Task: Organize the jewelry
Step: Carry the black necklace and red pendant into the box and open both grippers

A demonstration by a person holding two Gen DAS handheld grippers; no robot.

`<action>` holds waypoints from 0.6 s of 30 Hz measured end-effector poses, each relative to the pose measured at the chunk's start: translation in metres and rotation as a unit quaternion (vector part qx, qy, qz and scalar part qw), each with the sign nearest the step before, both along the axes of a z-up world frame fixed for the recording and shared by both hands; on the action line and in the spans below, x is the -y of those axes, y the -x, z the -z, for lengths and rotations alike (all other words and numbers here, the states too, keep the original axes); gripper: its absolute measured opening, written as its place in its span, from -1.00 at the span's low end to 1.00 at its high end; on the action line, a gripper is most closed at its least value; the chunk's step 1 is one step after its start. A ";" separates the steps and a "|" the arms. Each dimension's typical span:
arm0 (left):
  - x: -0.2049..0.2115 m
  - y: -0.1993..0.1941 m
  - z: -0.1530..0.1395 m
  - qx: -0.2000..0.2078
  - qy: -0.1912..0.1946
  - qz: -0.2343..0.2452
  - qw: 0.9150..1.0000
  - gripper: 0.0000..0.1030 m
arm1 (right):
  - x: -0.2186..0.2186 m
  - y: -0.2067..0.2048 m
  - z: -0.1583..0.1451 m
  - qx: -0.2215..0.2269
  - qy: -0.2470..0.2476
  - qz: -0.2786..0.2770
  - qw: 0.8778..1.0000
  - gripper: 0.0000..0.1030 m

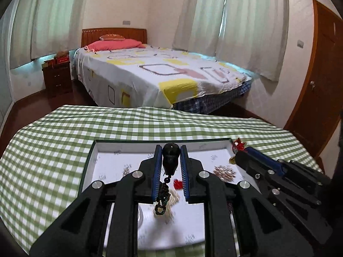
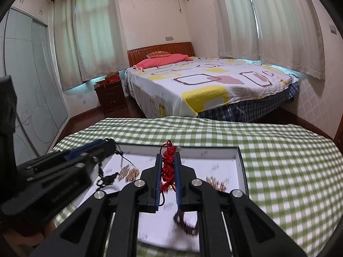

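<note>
My left gripper [image 1: 170, 150] is shut on a black carved pendant [image 1: 170, 157]. Its dark beaded cord [image 1: 163, 199] dangles over the white-lined tray [image 1: 120, 147]. My right gripper [image 2: 168, 157] is shut on a red knotted cord ornament [image 2: 167, 169], which hangs above the same tray [image 2: 238, 160]. In the left wrist view the right gripper [image 1: 239, 150] comes in from the right, with the red knot [image 1: 238, 144] at its tip. Seen from the right wrist, the left gripper [image 2: 110, 144] enters at the left, the black cord [image 2: 106, 178] trailing below it. Copper bead clusters [image 1: 225, 171] [image 2: 128, 173] lie in the tray.
The tray sits on a green checked tablecloth [image 1: 53, 141] [image 2: 289, 171]. A dark red bead bracelet [image 2: 186, 224] lies blurred near the tray's front. A small red piece [image 1: 178, 183] rests inside. Beyond the table stand a bed [image 1: 160, 75], a nightstand [image 1: 57, 75] and a wooden door [image 1: 321, 85].
</note>
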State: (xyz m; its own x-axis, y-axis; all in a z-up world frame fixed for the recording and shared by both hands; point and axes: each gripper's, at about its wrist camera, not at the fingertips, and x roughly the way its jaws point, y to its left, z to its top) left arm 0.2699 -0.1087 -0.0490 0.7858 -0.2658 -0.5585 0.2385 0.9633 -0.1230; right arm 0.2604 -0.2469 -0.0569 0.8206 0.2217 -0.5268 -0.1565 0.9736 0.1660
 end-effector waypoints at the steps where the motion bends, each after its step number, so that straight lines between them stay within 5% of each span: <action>1: 0.003 -0.011 0.006 -0.008 -0.005 -0.003 1.000 -0.67 | 0.000 -0.007 0.002 -0.002 0.000 -0.001 1.000 -0.78; 10: 0.013 -0.078 0.065 -0.097 -0.044 -0.025 0.994 -0.67 | 0.006 -0.066 0.050 -0.072 -0.005 0.007 0.997 -0.78; 18: 0.016 -0.094 0.080 -0.142 -0.062 -0.024 0.988 -0.67 | 0.007 -0.080 0.068 -0.123 0.002 0.010 0.992 -0.74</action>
State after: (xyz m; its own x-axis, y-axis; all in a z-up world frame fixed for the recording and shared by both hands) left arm 0.3643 -0.1245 -0.1288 0.6031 -0.1475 -0.7839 0.1640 0.9847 -0.0591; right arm 0.3407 -0.2537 -0.1245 0.6706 0.2040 -0.7132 -0.0924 0.9769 0.1926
